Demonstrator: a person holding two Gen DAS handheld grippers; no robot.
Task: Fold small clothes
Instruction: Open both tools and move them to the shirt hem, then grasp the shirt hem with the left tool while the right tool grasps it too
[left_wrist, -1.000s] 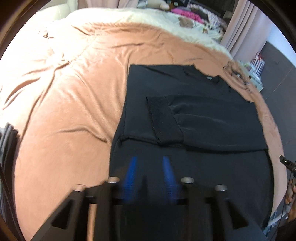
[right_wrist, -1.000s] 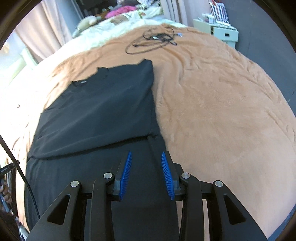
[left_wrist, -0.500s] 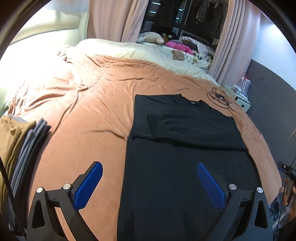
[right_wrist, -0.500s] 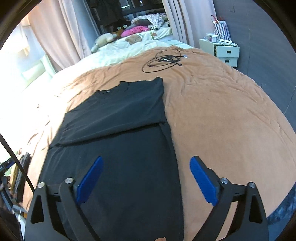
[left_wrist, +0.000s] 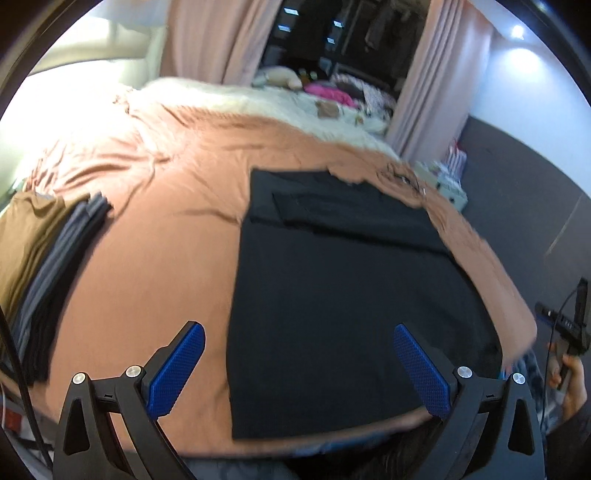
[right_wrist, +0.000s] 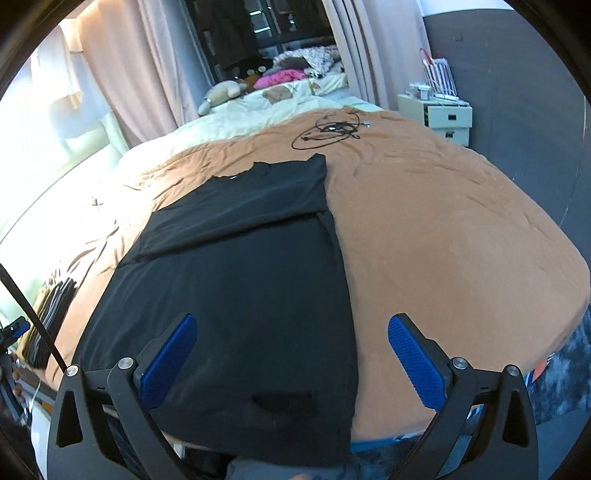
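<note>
And we've pulled right back from a second ago: both grippers were narrowed low over the black shirt (left_wrist: 343, 302), and now they hang clear of it at the near edge of the bed, so we see the whole garment at once. Our left gripper (left_wrist: 295, 373) has its blue pads spread as wide as they go, nothing between them, nothing held; our right gripper (right_wrist: 291, 365) is just the same, splayed wide and empty. That tells us the last fold is let go and set. The shirt lies flat on the orange blanket (right_wrist: 443, 221), collar at the far end, both sides turned in to make one long dark strip whose hem reaches the near edge. One shirt in work, then, and two grippers free. Off to the left we count one stack of folded clothes (left_wrist: 44, 273), brown on top with grey layers beneath; how many pieces it holds we can't tell. One tangle of black cable (right_wrist: 328, 129) sits on the blanket beyond the collar, apart from the shirt. Our read: the lengthwise folds are done, and the hem likely needs bringing up toward the collar next.
</note>
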